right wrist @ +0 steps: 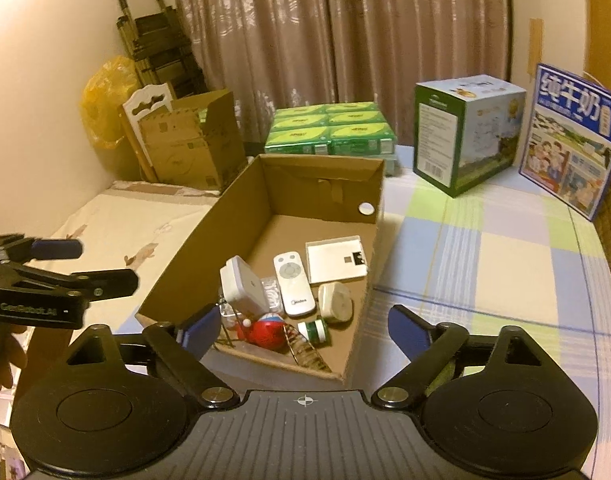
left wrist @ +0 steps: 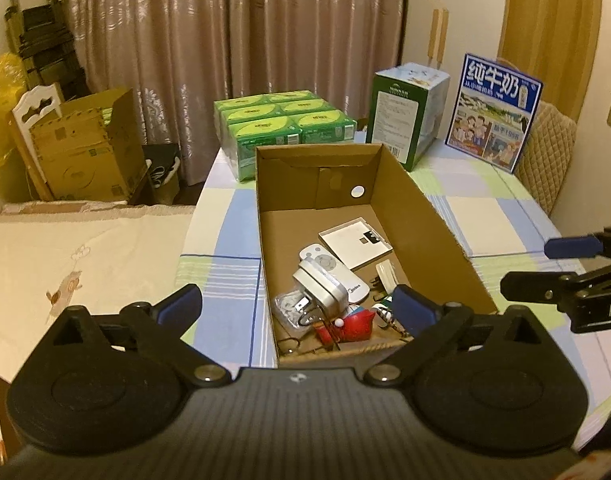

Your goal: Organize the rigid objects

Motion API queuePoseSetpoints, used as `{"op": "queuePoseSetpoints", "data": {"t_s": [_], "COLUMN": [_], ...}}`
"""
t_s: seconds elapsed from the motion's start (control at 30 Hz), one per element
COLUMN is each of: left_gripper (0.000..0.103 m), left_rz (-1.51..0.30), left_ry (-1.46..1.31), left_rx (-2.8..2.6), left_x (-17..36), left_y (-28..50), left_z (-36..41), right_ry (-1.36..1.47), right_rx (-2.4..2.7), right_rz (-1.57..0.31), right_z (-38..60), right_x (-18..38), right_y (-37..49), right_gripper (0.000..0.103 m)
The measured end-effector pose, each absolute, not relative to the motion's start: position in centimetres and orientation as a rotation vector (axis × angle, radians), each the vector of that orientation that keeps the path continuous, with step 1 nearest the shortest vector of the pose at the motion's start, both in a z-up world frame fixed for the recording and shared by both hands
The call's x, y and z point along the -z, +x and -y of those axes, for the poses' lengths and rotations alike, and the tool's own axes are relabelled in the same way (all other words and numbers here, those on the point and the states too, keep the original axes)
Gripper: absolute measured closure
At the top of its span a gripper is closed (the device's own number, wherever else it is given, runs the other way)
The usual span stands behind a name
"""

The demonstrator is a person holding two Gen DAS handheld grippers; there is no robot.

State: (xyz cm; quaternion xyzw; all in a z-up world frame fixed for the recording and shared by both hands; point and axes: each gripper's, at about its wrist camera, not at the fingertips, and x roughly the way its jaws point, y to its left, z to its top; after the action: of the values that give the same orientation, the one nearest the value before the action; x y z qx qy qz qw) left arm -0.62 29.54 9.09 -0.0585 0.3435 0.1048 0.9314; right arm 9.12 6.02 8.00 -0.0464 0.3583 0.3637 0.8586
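- I see an open brown cardboard box [left wrist: 421, 216] on the checked tablecloth [right wrist: 485, 248]; its long axis runs away from me toward the curtain [left wrist: 225, 40], and its far wall has a small round hole.
- All the small rigid things lie at the box's near end; the far half of its floor shows bare cardboard.
- A white remote [right wrist: 293, 284] lies flat near the middle of the box floor, long axis along the box's length, button ring toward the far wall.
- A flat white square panel [right wrist: 335, 258] lies just beyond the remote, against the box's right wall, with a dark patch near one corner.
- A white plug adapter [right wrist: 241, 284] stands tilted left of the remote; from my left wrist view its prongs point toward the near wall.
- A cream plug [right wrist: 334, 300] sits right of the remote, by the right wall.
- A red rounded toy [right wrist: 265, 332] and a small green-and-white jar [right wrist: 315, 331] lie nearest the box's near wall.
- My left gripper [left wrist: 297, 308] hangs over the box's near end, jaws spread wide, holding nothing.
- My right gripper [right wrist: 303, 330] hangs over the box's near right corner, jaws also wide and empty.
- Beyond the box's far wall sit green packs [left wrist: 285, 120], a green-and-white carton [left wrist: 405, 112] and a blue milk box [left wrist: 493, 112].
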Motion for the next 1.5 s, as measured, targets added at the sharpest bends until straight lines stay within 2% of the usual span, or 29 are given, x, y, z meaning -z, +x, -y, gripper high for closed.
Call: {"op": "queuePoseSetpoints", "data": {"t_s": [0.63,1.5], "left_gripper": [0.001,0.001], "left_rz": [-0.700,-0.754], "left_ry": [-0.143,-0.145], "left_rx": [-0.278,-0.261], "left_x": [-9.5,-8.2], "left_y": [-7.0,-8.9], "left_z": [-25.0,-20.9], "right_ry": [-0.068,-0.025], "right_rx": [-0.644,-0.603], "right_rz": [-0.761,-0.842], "right_z": [-0.9,2.1], "right_x": [-8.4,-6.1], "right_y": [3.8,0.2], "right_gripper": [0.011,0.011]}}
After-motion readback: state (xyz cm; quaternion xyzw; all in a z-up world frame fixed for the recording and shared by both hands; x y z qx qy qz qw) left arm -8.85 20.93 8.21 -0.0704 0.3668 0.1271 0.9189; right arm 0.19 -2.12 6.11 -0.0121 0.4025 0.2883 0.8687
